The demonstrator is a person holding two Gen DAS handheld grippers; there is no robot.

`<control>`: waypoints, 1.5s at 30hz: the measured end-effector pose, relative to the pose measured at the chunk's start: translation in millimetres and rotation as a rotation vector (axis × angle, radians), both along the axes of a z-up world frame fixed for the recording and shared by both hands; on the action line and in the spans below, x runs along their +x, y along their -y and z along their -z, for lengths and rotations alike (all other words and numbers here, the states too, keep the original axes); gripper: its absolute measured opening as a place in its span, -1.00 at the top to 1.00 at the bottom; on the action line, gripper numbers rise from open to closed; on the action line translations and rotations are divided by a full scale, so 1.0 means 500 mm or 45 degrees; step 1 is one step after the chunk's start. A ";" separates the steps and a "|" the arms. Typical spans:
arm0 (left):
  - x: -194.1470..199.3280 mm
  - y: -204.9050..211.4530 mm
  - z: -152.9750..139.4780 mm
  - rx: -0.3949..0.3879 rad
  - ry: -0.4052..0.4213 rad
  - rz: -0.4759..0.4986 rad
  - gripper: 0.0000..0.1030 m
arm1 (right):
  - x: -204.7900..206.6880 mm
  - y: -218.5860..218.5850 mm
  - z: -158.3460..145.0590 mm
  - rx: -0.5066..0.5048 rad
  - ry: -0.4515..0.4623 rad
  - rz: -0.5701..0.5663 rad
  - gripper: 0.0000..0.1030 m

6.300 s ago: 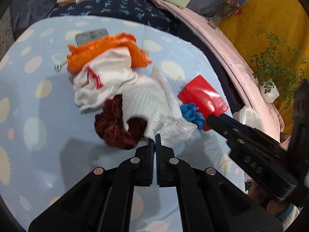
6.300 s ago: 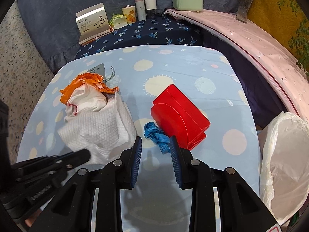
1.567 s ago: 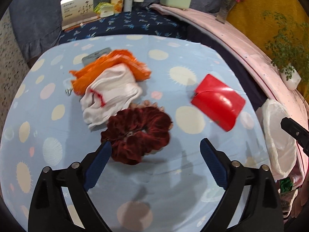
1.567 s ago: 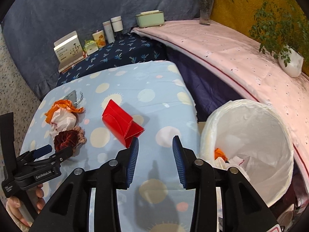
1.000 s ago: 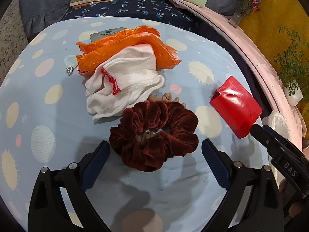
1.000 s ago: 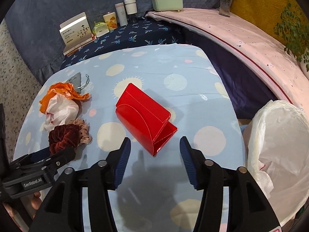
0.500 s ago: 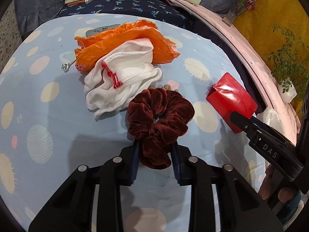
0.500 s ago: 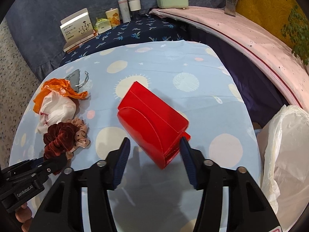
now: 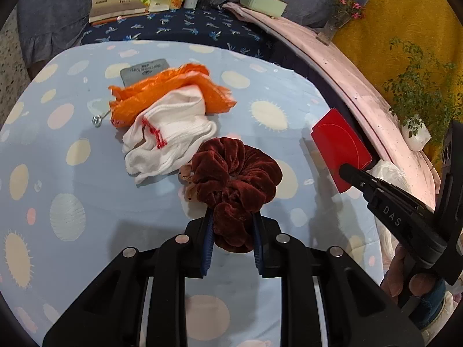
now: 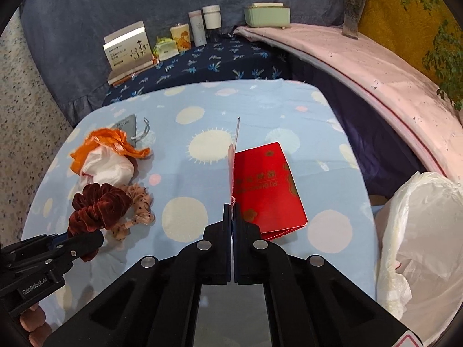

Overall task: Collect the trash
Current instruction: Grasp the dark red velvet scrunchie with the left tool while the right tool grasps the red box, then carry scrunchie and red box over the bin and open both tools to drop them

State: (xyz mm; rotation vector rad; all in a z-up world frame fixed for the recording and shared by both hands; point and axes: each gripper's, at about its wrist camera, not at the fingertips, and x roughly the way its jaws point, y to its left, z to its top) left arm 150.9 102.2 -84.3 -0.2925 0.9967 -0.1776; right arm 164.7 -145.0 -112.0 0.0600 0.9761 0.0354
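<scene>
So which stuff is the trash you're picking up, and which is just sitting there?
Being picked up:
- dark red scrunchie, in left gripper
- red paper box, in right gripper
- white bin bag

Just sitting there:
- bottles
- green box
- flower vase

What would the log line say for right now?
left hand-held gripper: closing on scrunchie | right hand-held gripper: shut on red envelope | bin bag: waiting

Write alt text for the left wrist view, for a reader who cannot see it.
The left gripper is closing on a dark red velvet scrunchie over a blue polka-dot tablecloth. Behind it lie a white cloth and an orange plastic bag. At right, the right gripper pinches a red paper envelope.
</scene>
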 end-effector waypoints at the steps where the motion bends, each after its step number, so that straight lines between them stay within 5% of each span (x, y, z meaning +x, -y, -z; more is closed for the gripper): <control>1: -0.004 0.003 -0.008 0.003 0.009 0.003 0.58 | -0.004 0.004 -0.011 0.002 0.016 0.004 0.99; 12: -0.032 0.088 -0.098 0.040 0.117 0.098 0.58 | -0.055 0.069 -0.115 0.016 0.150 0.090 0.99; 23: -0.069 0.265 -0.181 0.059 0.223 0.323 0.58 | -0.154 0.207 -0.214 0.022 0.290 0.267 0.99; 45: -0.126 0.532 -0.229 0.075 0.296 0.649 0.58 | -0.302 0.376 -0.274 0.013 0.379 0.525 0.99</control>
